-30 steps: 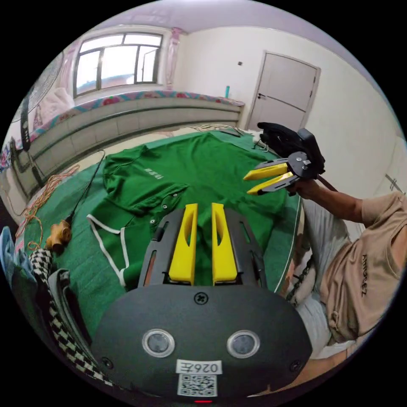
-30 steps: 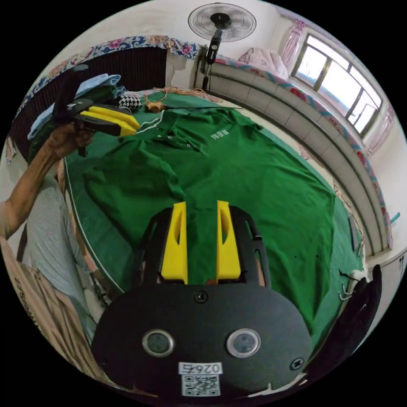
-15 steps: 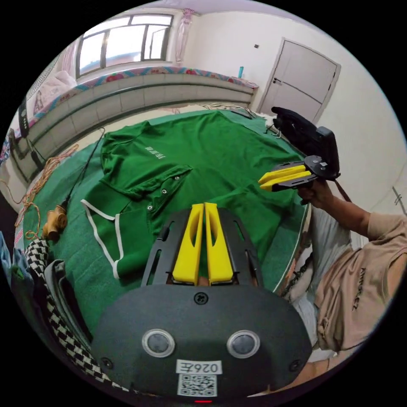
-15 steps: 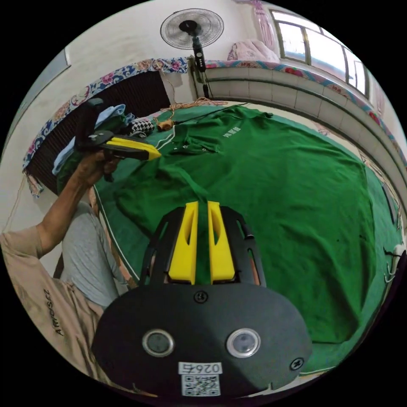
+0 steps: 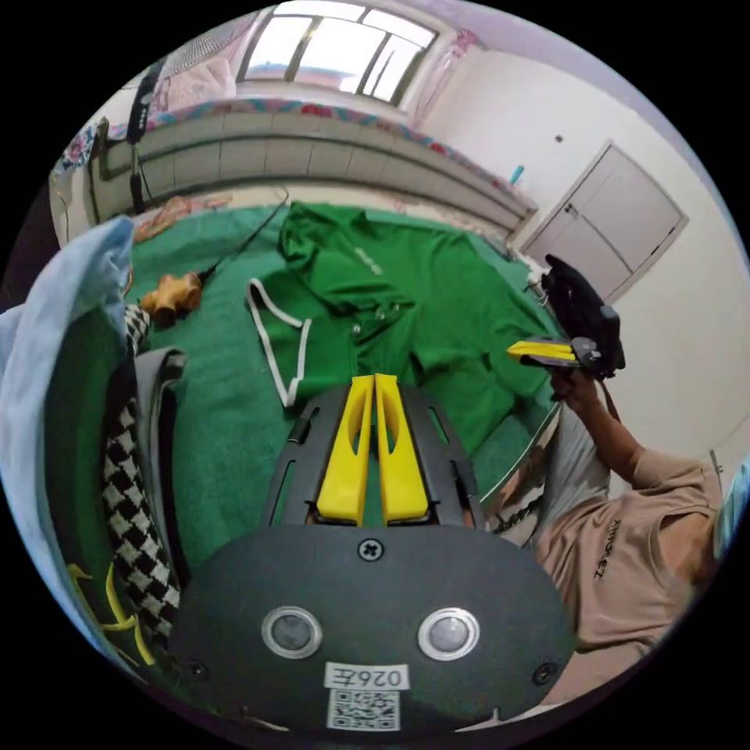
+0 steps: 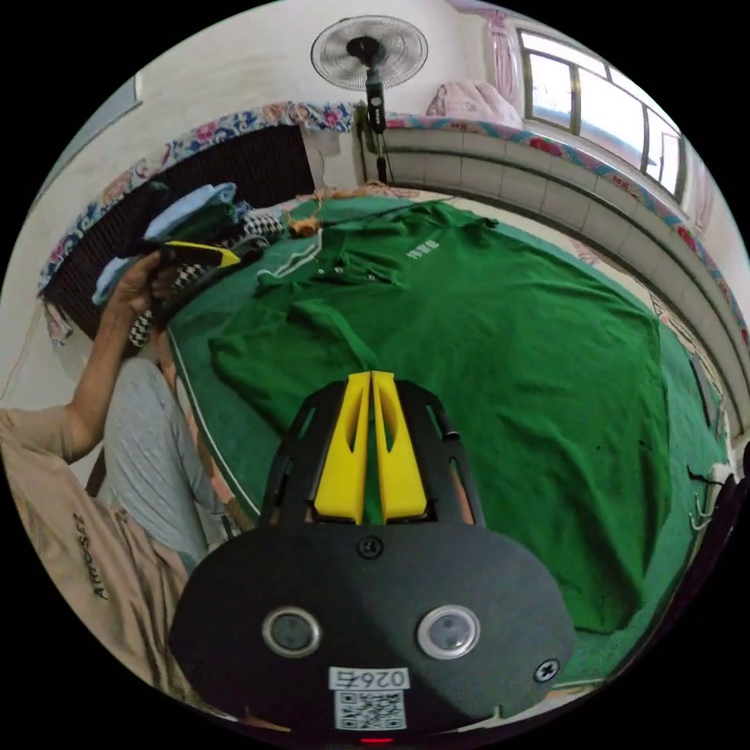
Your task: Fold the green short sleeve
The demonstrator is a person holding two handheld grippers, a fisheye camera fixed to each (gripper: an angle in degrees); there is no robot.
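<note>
Both grippers' fingers (image 5: 373, 383) (image 6: 370, 379) pressed together, empty, above green shirt (image 6: 500, 328).

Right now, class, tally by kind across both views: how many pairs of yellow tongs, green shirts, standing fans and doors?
Tongs: 2, the left tongs and the right tongs
Shirts: 1, the green short sleeve
Fans: 1, the standing fan
Doors: 1, the door
Total: 5
</note>
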